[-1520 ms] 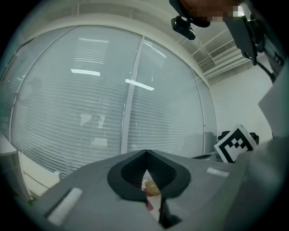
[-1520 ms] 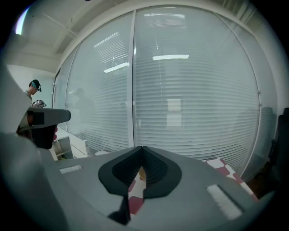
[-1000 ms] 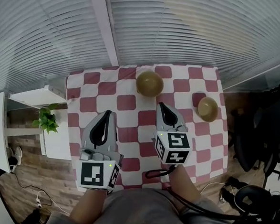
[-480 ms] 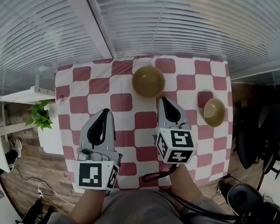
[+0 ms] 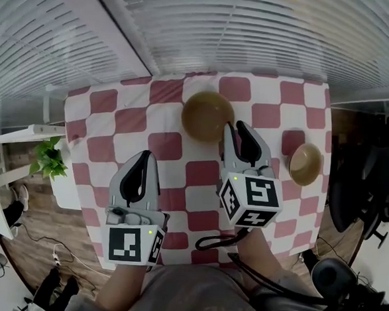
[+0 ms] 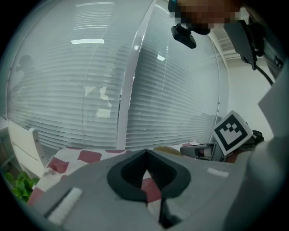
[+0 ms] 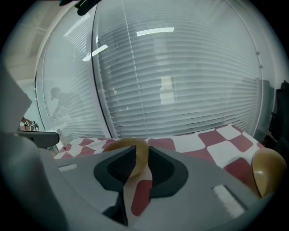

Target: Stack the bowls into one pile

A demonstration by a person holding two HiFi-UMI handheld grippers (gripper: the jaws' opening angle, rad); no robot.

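Two tan bowls sit upright on the red-and-white checked tablecloth (image 5: 130,120). The larger bowl (image 5: 207,116) is at the far middle and the smaller bowl (image 5: 306,164) near the right edge. My right gripper (image 5: 238,126) is open, its tips right beside the larger bowl's near-right rim. In the right gripper view that larger bowl (image 7: 126,142) shows through the gap of the right gripper (image 7: 142,149), and the smaller bowl (image 7: 266,169) lies far right. My left gripper (image 5: 147,155) is shut and empty over the cloth's near left. In its own view the left gripper (image 6: 145,152) points at the blinds.
Window blinds (image 5: 256,29) run along the table's far edge. A potted plant (image 5: 48,161) and a white shelf (image 5: 23,135) stand off the left edge. A dark office chair (image 5: 373,164) is beyond the right edge. Cables lie on the wooden floor.
My right gripper has moved forward to the larger bowl's rim and its jaws have parted. The left gripper has stayed put. The head view has shifted a little.
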